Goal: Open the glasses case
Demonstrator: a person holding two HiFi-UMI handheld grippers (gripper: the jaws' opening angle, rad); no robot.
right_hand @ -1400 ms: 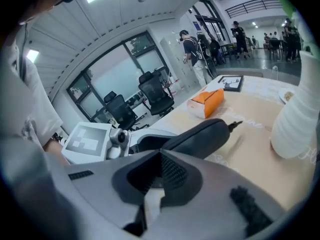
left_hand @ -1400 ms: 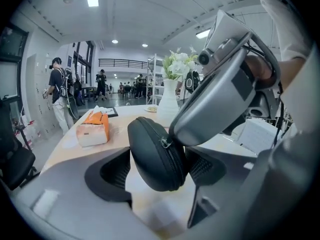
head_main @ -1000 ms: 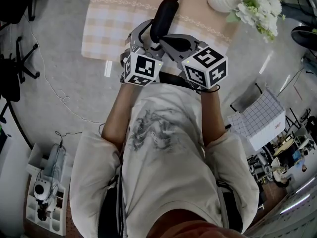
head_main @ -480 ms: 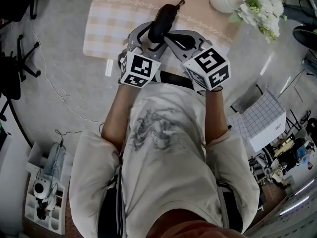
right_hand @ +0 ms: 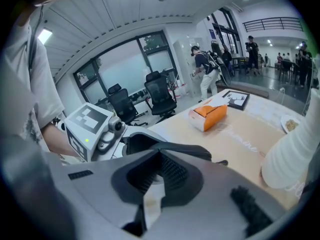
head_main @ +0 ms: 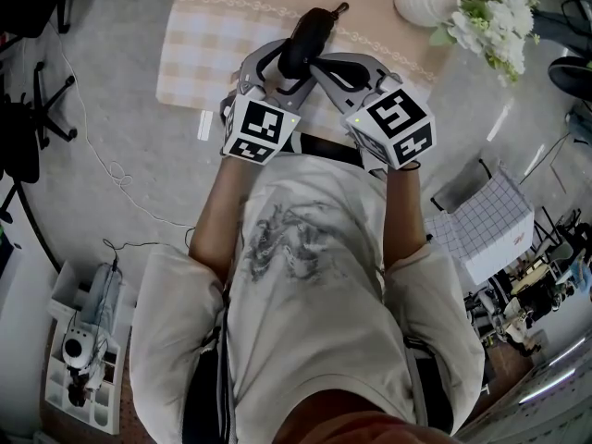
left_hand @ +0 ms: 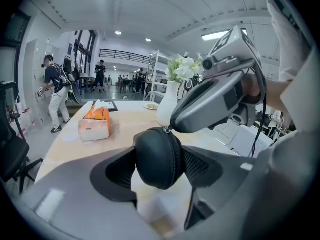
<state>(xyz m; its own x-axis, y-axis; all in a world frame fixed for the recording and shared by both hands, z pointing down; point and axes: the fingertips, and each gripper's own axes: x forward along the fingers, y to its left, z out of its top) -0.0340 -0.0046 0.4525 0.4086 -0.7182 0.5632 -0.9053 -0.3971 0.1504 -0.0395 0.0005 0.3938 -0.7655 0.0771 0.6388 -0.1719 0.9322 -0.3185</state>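
open-plan office hall, beige checked table (head_main: pixel 203 54): we hold the black glasses case (head_main: pixel 308 37) above it, the left gripper (left_hand: pixel 157 170) clamped across one end, its jaws having just been closing; the right gripper (right_hand: pixel 156 176), fingers pressed together, noses against the case's zip seam.

Glasses case (head_main: pixel 307 35) above table's (head_main: pixel 203 54) near edge, vase (head_main: pixel 421 0) behind to right, tissue box (left_hand: pixel 95 124) left of vase

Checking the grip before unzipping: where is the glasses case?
Head view, top centre: the glasses case is between the jaws of the left tongs, which have just been closing, above the checked tablecloth.
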